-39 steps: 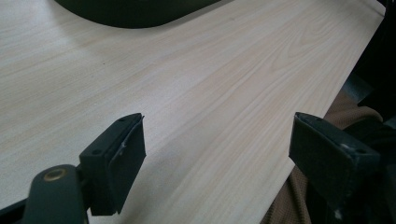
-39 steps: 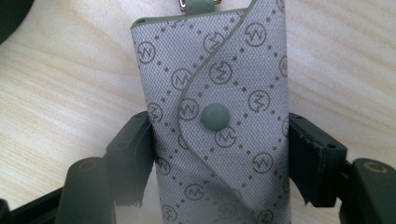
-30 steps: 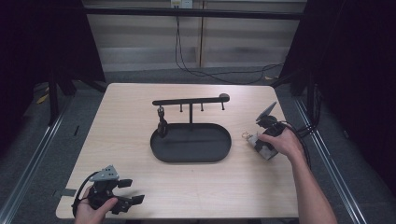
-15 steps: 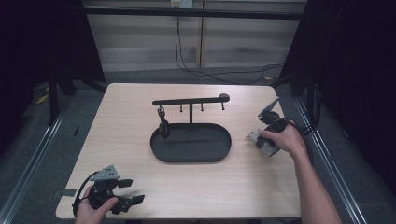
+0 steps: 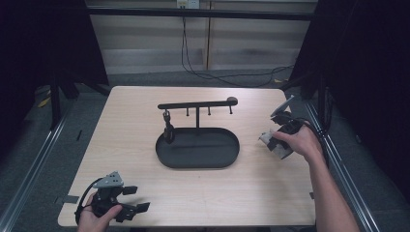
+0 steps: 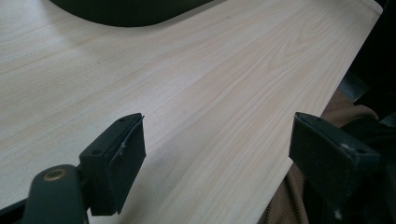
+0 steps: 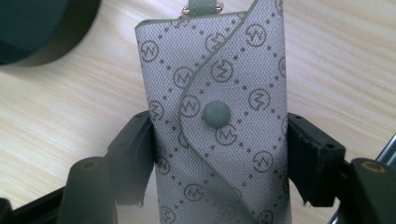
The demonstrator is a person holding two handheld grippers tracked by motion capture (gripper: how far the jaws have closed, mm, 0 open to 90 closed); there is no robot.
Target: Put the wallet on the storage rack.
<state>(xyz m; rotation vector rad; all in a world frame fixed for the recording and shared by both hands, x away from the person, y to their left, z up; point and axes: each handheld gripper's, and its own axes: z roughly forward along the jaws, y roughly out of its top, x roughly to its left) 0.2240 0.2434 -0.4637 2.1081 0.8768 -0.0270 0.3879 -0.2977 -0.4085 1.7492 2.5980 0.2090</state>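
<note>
Pale wood-grain tabletop (image 5: 121, 140) stands between dark curtains, with cables hanging at the wall behind. No readable brand name appears; the grey key pouch (image 7: 219, 116) carries a repeated circled zigzag monogram, possibly an "M", set in a dotted diamond grid. Its flap is fastened by a grey-green snap button, and a green tab with metal fittings sits at its top end. The right tool (image 7: 219, 140) pinches the pouch across its width, both pads pressing its sides, just above the tabletop near the right edge (image 5: 275, 144). A black oval tray (image 5: 164, 157) with a hook rail sits at the centre; one dark item hangs from the left hook. The left tool (image 5: 136, 199), jaws spread and holding nothing, rests at the near left corner.
</note>
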